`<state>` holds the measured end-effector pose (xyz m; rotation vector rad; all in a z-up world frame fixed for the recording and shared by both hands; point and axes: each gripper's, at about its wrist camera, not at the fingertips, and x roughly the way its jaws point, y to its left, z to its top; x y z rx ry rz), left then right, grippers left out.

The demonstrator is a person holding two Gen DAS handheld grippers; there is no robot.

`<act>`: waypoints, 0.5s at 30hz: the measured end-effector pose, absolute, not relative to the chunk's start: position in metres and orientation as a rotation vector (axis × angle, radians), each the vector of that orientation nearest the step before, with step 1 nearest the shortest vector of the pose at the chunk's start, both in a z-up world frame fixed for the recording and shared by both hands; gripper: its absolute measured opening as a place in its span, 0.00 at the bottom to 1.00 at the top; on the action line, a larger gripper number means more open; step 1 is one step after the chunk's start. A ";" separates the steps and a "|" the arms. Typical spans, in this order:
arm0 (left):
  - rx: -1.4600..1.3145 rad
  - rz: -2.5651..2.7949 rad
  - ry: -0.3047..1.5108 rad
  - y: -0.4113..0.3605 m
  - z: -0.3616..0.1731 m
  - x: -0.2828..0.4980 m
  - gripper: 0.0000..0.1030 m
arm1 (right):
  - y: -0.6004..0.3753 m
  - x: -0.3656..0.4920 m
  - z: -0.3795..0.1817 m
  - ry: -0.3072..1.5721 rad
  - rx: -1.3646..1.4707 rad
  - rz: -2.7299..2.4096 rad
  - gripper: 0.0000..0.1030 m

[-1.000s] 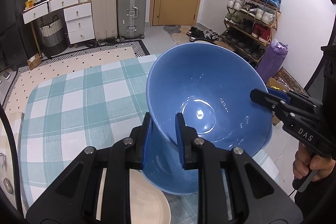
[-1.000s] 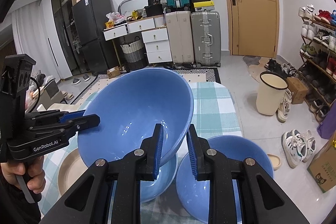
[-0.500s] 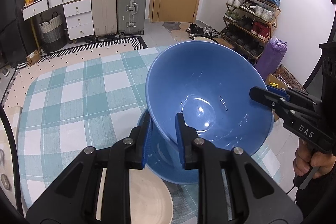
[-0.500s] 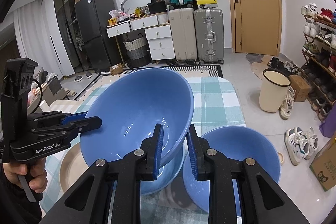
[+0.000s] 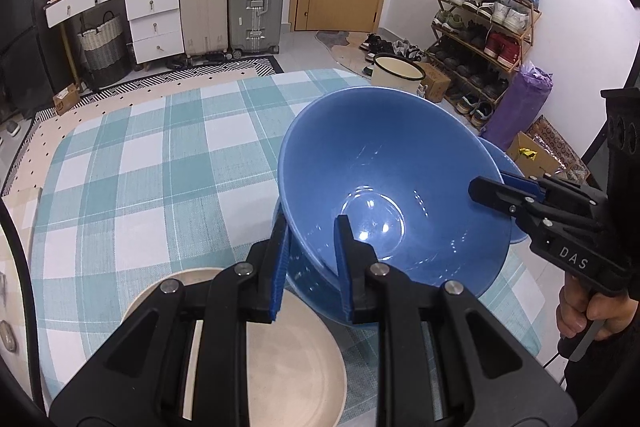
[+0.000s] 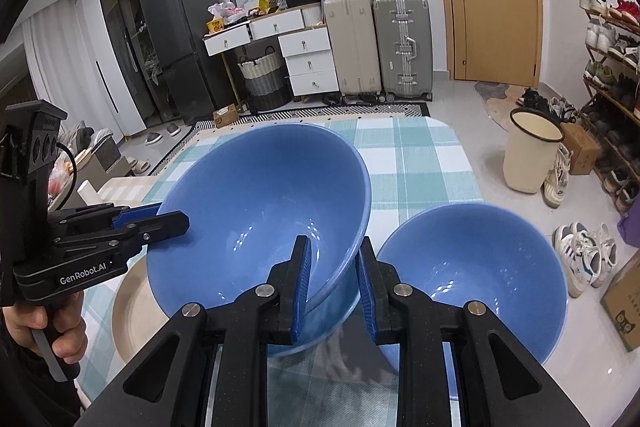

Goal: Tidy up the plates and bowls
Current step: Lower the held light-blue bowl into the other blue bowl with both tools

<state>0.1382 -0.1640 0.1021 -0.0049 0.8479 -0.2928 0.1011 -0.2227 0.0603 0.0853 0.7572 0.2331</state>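
Gripping opposite rims, the left gripper point(image 5: 310, 251) and right gripper point(image 6: 334, 279) clamp one tilted blue bowl point(image 5: 384, 187) over the checked tablecloth point(image 5: 160, 179), whose far half lies bare. Three blue bowls show; one beige plate point(image 5: 288, 359) near the front edge.

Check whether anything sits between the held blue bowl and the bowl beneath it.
Nothing visible does. The held bowl hangs right over the lower bowl; the beige plate and the spare bowl lie off to either side.
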 end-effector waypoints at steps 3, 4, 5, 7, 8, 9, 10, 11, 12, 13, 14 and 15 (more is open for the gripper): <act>-0.007 -0.293 0.858 -0.162 0.094 0.140 0.17 | -0.221 0.102 0.053 0.772 0.089 0.234 0.23; -0.006 -0.292 0.860 -0.161 0.091 0.141 0.17 | -0.219 0.102 0.052 0.774 0.088 0.233 0.23; -0.004 -0.292 0.863 -0.161 0.089 0.142 0.17 | -0.218 0.102 0.050 0.776 0.087 0.234 0.23; -0.004 -0.290 0.867 -0.160 0.084 0.144 0.17 | -0.216 0.102 0.048 0.779 0.085 0.235 0.23; -0.002 -0.290 0.868 -0.159 0.082 0.144 0.17 | -0.216 0.102 0.046 0.781 0.085 0.235 0.23; -0.001 -0.289 0.866 -0.159 0.081 0.144 0.17 | -0.216 0.102 0.044 0.783 0.086 0.235 0.23; 0.002 -0.286 0.866 -0.159 0.079 0.145 0.17 | -0.216 0.102 0.042 0.785 0.089 0.235 0.23; 0.007 -0.285 0.867 -0.159 0.077 0.145 0.17 | -0.216 0.102 0.041 0.787 0.090 0.235 0.23; 0.011 -0.282 0.869 -0.159 0.075 0.147 0.17 | -0.216 0.102 0.040 0.789 0.088 0.234 0.23; 0.013 -0.281 0.870 -0.160 0.073 0.147 0.17 | -0.215 0.102 0.037 0.791 0.085 0.231 0.23; 0.016 -0.280 0.872 -0.160 0.072 0.148 0.17 | -0.213 0.102 0.037 0.795 0.081 0.229 0.23; 0.019 -0.279 0.874 -0.161 0.070 0.148 0.17 | -0.212 0.100 0.035 0.797 0.078 0.226 0.23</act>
